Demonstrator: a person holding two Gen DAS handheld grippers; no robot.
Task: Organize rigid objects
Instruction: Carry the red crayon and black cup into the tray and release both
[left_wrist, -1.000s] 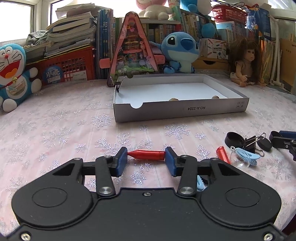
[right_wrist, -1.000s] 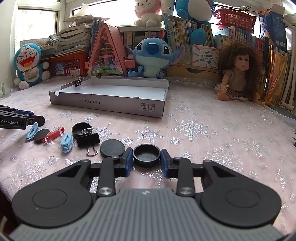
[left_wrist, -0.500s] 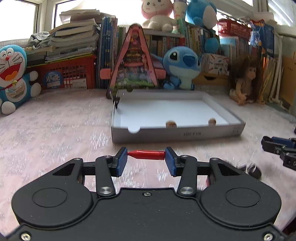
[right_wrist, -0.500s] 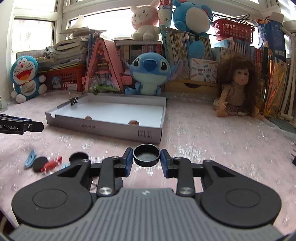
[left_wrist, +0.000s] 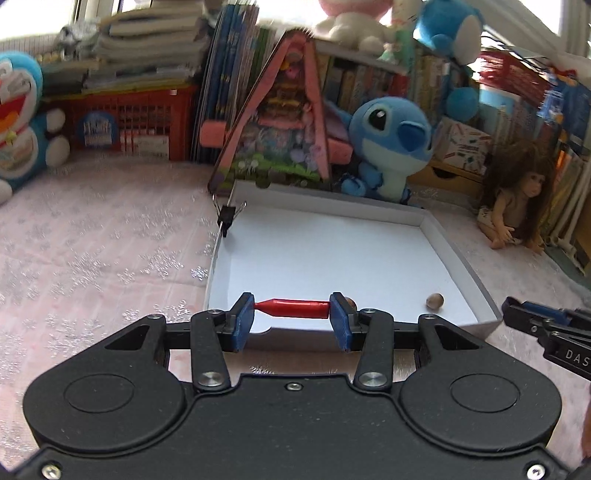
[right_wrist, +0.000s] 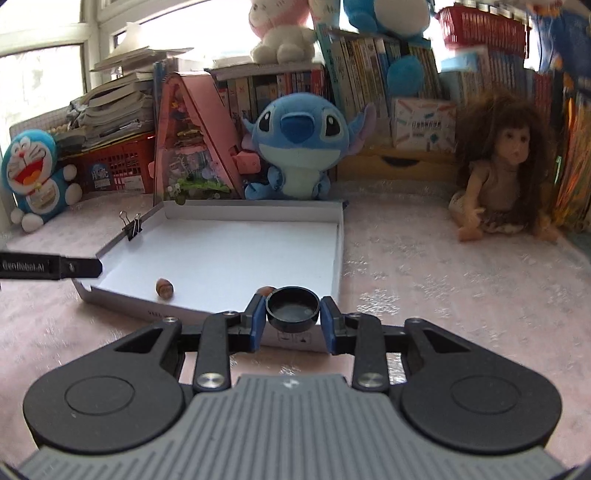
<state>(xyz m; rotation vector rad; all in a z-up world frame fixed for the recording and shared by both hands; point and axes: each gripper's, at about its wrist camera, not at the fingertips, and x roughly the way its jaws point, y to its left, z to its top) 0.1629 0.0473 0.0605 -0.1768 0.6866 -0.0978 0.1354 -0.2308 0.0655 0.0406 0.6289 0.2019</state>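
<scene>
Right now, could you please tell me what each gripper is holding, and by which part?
The left gripper holds a red tube by its two ends; the right gripper holds a black cap by its rim's opposite sides.

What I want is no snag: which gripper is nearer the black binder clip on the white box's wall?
Left. Left gripper at the white cardboard box's near corner on the black binder clip side; right gripper at the opposite near corner.

Both grippers rose off the pink snowflake tablecloth (right_wrist: 461, 280), now over the shallow white cardboard tray's (left_wrist: 476, 284) near edge; loose table clutter out of view.
</scene>
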